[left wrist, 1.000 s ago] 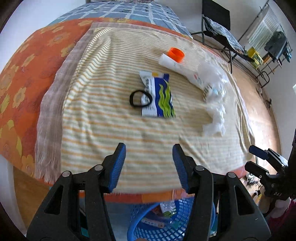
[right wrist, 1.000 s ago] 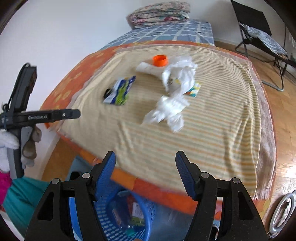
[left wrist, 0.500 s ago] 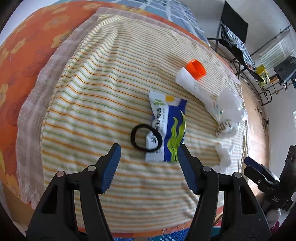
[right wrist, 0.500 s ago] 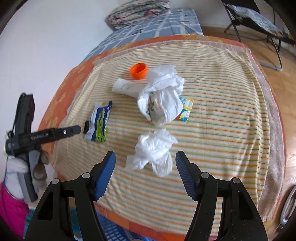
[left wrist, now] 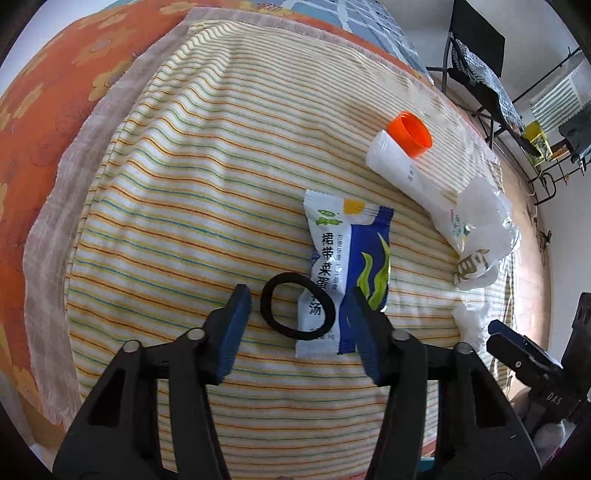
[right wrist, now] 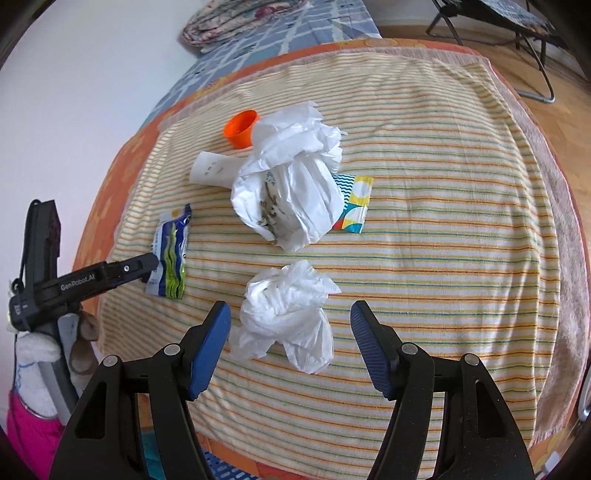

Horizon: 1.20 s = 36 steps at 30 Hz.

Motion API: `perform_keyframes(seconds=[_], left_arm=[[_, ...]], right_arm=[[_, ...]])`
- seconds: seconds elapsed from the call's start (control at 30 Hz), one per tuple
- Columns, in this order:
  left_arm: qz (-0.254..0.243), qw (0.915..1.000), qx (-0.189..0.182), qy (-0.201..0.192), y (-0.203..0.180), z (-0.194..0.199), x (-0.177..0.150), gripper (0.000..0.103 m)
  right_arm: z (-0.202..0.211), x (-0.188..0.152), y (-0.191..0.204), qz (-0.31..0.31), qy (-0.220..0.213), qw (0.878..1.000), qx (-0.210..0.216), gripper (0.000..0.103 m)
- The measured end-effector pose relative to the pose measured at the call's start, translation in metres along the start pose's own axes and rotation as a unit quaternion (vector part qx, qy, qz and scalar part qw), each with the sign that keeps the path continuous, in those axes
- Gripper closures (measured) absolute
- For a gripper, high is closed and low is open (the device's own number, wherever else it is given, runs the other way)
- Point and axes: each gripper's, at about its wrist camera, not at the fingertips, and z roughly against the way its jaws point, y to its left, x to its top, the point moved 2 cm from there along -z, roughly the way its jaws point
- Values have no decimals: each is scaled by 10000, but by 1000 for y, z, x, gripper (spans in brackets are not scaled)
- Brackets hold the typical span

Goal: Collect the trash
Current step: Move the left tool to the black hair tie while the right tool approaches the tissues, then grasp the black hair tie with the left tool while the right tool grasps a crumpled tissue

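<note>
Bed (right wrist: 461, 155) takes up most of the view, covered by a striped towel over an orange flowered sheet (left wrist: 55, 92); blue checked bedding (right wrist: 295, 33) beyond. Folded quilt (right wrist: 240, 18) against white wall (right wrist: 74, 74). Wooden floor (right wrist: 554, 110). Black folding chair (left wrist: 476, 51) and wire rack (left wrist: 554, 122) nearby. Bright daylight.

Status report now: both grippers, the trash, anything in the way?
Left gripper jaws just closing, empty, over hair tie lying on snack packet. Right gripper open, astride crumpled tissue. Nothing held, nothing blocking.
</note>
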Motion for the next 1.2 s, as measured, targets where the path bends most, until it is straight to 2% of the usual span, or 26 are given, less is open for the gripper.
perform_keyframes(seconds=[0.13, 0.43, 0.5, 0.73, 0.77, 0.8, 0.83, 1.0, 1.2], left_arm=[[22, 10000, -51, -9, 3, -2, 2, 54], [36, 9999, -28, -112, 10, 0, 7, 80], [24, 9999, -8, -139, 13, 1, 7, 88], [65, 9996, 4, -288, 23, 7, 7, 96], [76, 9995, -10, -308, 24, 9, 8, 97], [77, 9994, -2, -333, 26, 11, 8, 97], [71, 9994, 11, -353, 26, 12, 8, 97], [41, 9992, 9, -392, 27, 17, 5, 97], [56, 9989, -38, -458, 31, 26, 5, 98]], right_arm=[[-7, 3, 0, -49, 44, 10000, -24, 36], [-20, -2, 11, 155, 175, 9995, -196, 36], [-24, -3, 14, 218, 215, 9993, -223, 36], [-28, -5, 19, 367, 170, 9987, -312, 37], [-27, -5, 19, 361, 157, 9988, -275, 47], [-26, -5, 19, 356, 166, 9989, -273, 62], [-26, -6, 18, 343, 191, 9989, -267, 66], [-15, -8, 13, 266, 76, 9996, -84, 72], [2, -8, 14, 254, -113, 9996, 45, 74]])
